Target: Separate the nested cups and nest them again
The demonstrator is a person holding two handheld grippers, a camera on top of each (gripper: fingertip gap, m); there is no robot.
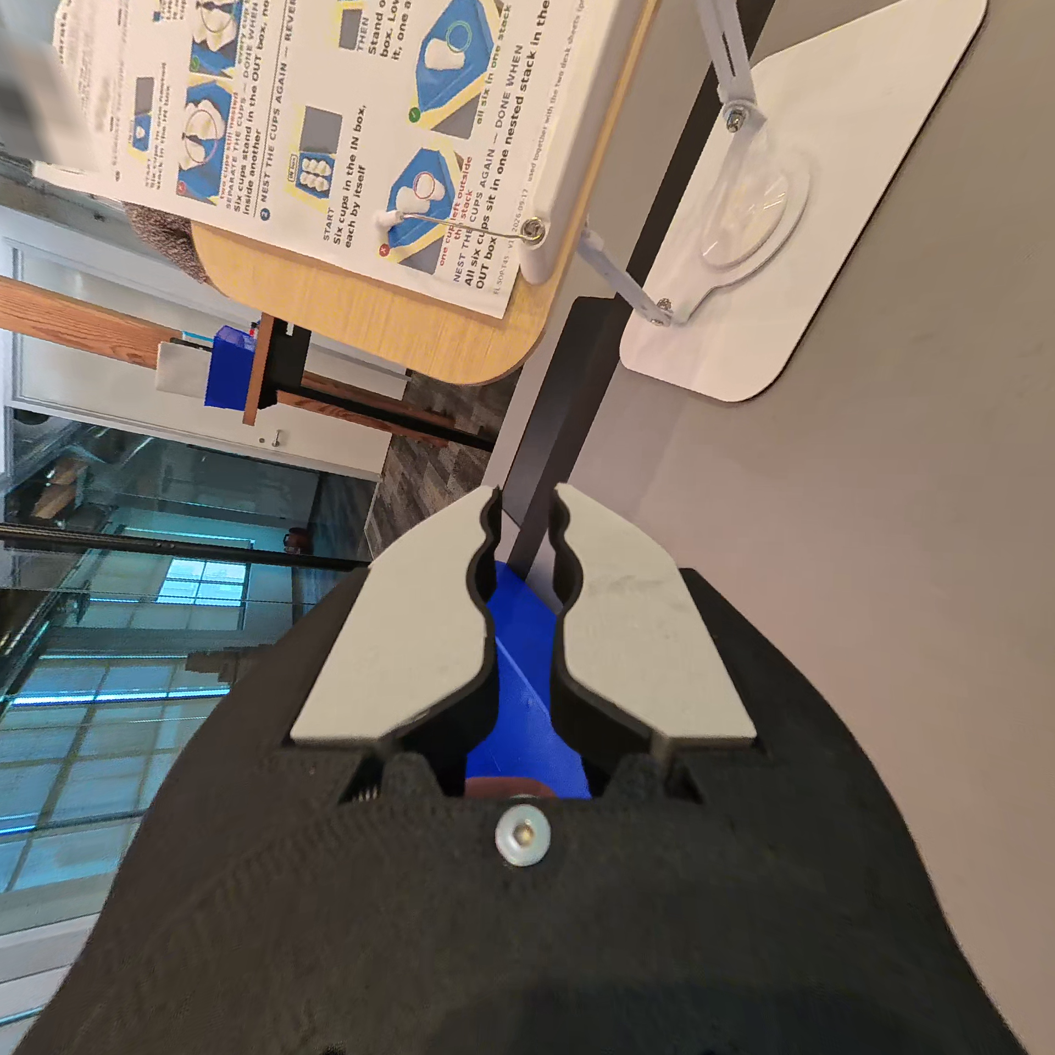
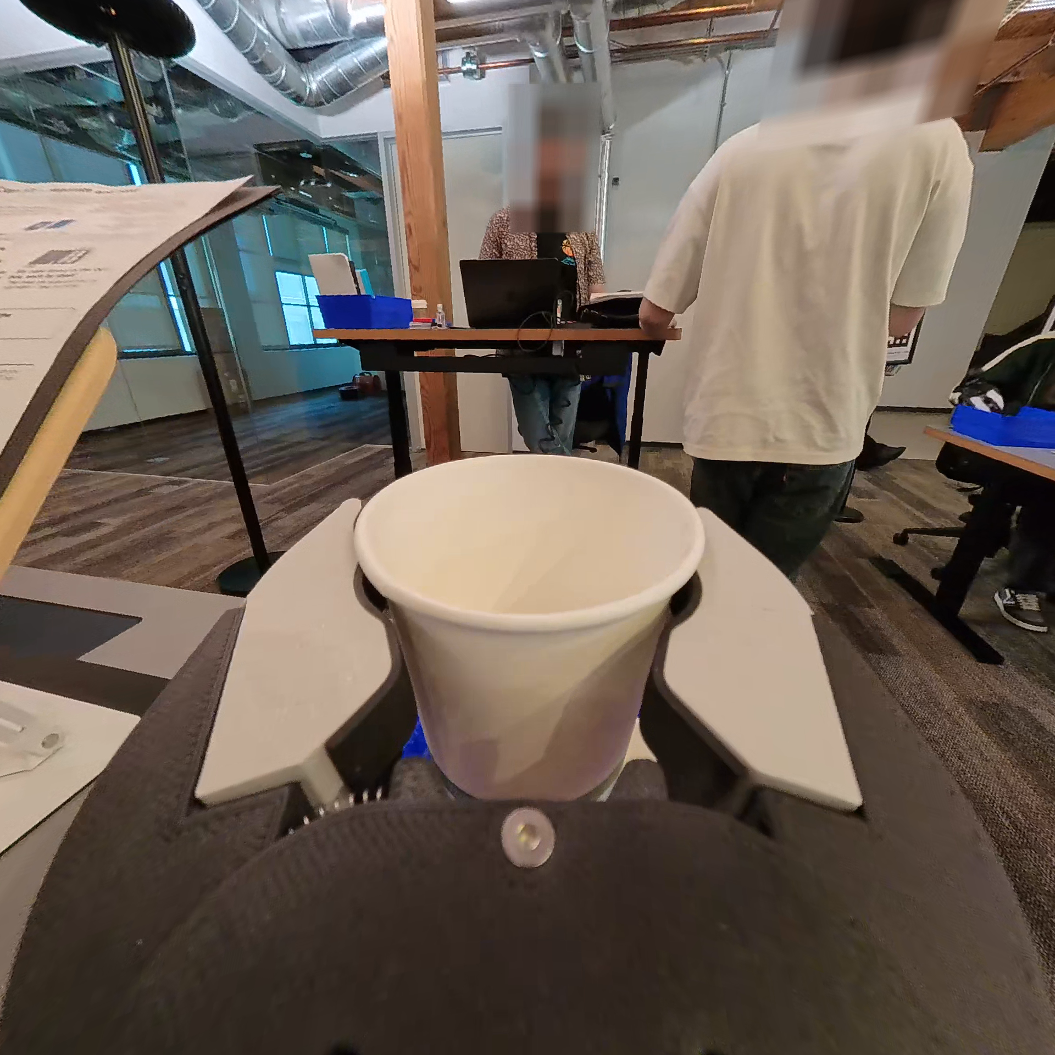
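Right gripper (image 2: 528, 548) grasps a white paper cup (image 2: 528, 628), upright and lifted clear of the table (image 2: 114, 622). Left gripper (image 1: 525, 514) is nearly closed on nothing. Other cups are unseen, so remaining separation or nesting cannot be judged.

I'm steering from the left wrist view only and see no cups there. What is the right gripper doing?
Observer: The right gripper grips a white paper cup, upright, with a finger on either side just below its rim.
Operator: Is anything nested inside it?
Observer: No, its inside looks empty.
Operator: What is ahead of it?
Observer: A person in a white shirt stands on the floor beyond the cup.
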